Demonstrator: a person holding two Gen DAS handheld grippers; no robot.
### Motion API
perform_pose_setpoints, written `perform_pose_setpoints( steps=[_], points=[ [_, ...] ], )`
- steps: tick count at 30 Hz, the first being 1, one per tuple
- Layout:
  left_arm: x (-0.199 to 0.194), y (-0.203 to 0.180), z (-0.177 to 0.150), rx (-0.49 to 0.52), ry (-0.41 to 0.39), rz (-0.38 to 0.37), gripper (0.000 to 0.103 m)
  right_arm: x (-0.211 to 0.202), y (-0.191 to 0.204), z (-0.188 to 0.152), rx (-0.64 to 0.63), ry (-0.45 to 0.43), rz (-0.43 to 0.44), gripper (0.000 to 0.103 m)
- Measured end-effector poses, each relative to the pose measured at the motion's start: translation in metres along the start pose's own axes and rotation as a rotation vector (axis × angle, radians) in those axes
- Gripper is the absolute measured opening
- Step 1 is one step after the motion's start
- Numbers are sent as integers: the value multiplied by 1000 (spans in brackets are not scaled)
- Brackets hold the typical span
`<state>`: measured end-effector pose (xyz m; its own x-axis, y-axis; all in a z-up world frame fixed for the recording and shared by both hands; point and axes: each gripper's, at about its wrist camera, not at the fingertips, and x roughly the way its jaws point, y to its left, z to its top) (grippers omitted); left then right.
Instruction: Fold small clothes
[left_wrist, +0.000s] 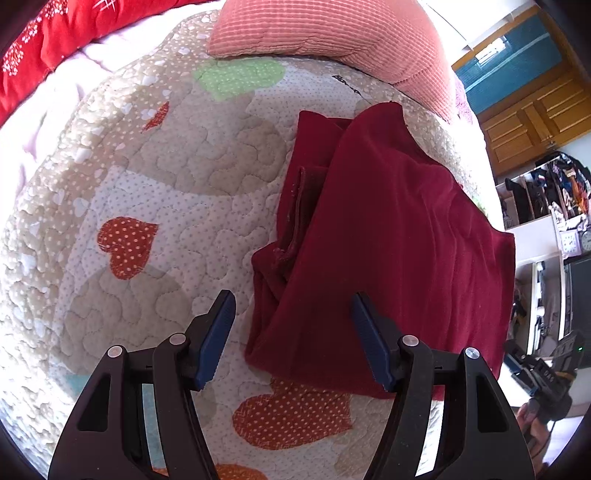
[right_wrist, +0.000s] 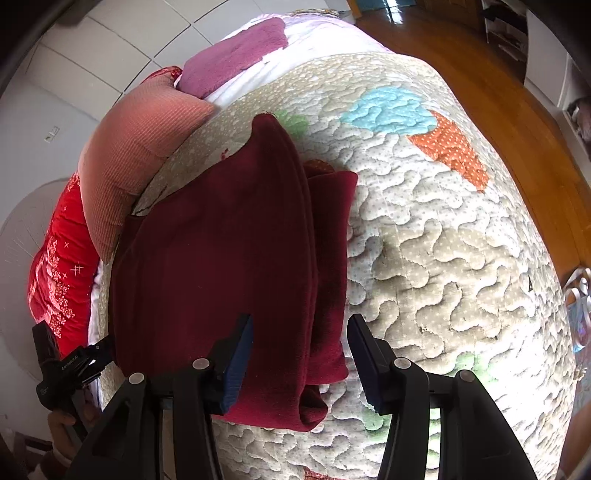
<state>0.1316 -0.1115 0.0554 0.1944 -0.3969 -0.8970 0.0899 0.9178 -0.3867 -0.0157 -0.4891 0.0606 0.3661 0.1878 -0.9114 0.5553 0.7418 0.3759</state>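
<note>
A dark red garment (left_wrist: 388, 240) lies folded in layers on a quilted bedspread with heart patches (left_wrist: 166, 166). A narrower folded part sticks out along one side. My left gripper (left_wrist: 292, 297) hangs open over the garment's near corner, with one blue pad (left_wrist: 369, 339) above the cloth and the other above the quilt. In the right wrist view the garment (right_wrist: 221, 258) runs away from me. My right gripper (right_wrist: 301, 318) stands open astride its near folded edge, and its pads are clear of the cloth.
A pink ribbed pillow (left_wrist: 314, 29) lies just beyond the garment, with a red patterned blanket (left_wrist: 55, 37) further off. The quilt (right_wrist: 443, 240) curves down to a wooden floor (right_wrist: 480, 74). Wooden cabinets (left_wrist: 535, 118) and cluttered shelves (left_wrist: 554, 192) stand past the bed's edge.
</note>
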Motion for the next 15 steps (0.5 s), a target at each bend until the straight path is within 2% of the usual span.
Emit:
perform_pose_setpoints(
  steps=[3,6,9,11,12,13,14,15],
  points=[
    [7,1,6,-41,0,-48,72,12,-7,5,19,7,10,51],
    [17,0,15,-69,-3,-89,79,22,-14,11,61,9,53,58],
    [32,-3,23,-85,16,-81,91,32,-17,16,88,4,99,64],
    [38,-7,25,-83,28,-66,93,35,-11,18,72,0,118,65],
    [38,-9,24,-72,23,-57,93,37,-6,19,52,-2,112,59],
    [39,-12,24,-53,17,-42,92,39,-1,19,32,3,106,41],
    [38,-14,23,-34,7,-21,77,41,3,18,24,8,103,36],
    [36,-16,22,-11,-2,-3,56,39,7,18,19,4,97,32]
  ],
)
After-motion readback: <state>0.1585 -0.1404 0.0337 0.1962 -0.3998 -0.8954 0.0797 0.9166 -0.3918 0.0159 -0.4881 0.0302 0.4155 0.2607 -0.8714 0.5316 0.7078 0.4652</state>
